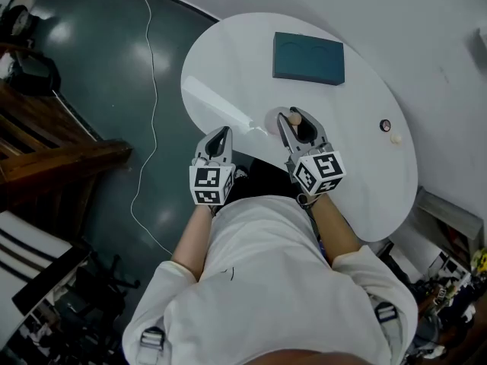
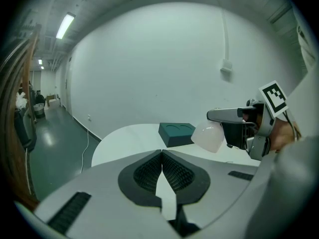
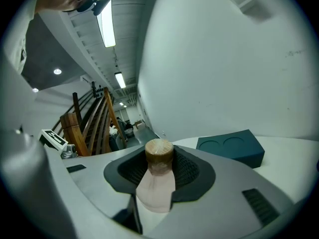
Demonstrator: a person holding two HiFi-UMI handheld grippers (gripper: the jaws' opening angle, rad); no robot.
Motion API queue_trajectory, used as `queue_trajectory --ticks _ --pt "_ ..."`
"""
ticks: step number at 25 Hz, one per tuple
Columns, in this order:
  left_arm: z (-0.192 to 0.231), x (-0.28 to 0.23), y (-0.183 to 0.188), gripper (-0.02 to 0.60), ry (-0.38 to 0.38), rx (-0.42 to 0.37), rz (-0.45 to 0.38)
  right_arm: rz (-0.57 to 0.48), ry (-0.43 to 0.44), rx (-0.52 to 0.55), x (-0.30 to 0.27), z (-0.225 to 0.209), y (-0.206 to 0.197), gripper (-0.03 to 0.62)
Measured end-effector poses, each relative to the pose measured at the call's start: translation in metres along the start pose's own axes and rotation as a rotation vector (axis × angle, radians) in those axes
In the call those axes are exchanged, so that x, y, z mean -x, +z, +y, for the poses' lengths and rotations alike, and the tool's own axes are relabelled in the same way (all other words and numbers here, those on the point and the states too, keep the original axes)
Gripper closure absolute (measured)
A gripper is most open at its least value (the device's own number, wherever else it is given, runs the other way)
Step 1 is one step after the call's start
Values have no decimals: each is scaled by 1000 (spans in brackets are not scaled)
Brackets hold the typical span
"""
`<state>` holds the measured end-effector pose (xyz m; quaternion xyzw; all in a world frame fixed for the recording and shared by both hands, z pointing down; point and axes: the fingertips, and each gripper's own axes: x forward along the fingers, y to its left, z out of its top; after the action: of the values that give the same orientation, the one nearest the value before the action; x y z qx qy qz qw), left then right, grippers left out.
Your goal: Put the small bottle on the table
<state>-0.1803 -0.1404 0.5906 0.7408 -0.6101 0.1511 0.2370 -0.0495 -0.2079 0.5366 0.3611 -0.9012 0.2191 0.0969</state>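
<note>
The task is mid-way: the bottle (image 3: 158, 169) is still gripped, not yet set down. The right gripper (image 1: 294, 122), at the centre of the head view, has its jaws partly apart and pressed on the bottle, with the cork poking out past the pads. In the left gripper view the pale body of the bottle hangs at the jaw tips and looks raised off the table (image 1: 365, 90), though contact cannot be ruled out. It sits over the near edge of the table, with the teal block (image 1: 308, 58) well beyond it towards the top of the frame. The left gripper (image 1: 220, 134) has its jaws together on nothing and hangs just off the table's near edge. What remains is lowering the bottle and releasing it.
</note>
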Motion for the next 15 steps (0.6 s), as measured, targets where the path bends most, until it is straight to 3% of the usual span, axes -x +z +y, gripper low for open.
queue_trajectory --ticks 15 --pt "19 -51 -31 561 71 67 133 135 85 -13 -88 -44 -31 462"
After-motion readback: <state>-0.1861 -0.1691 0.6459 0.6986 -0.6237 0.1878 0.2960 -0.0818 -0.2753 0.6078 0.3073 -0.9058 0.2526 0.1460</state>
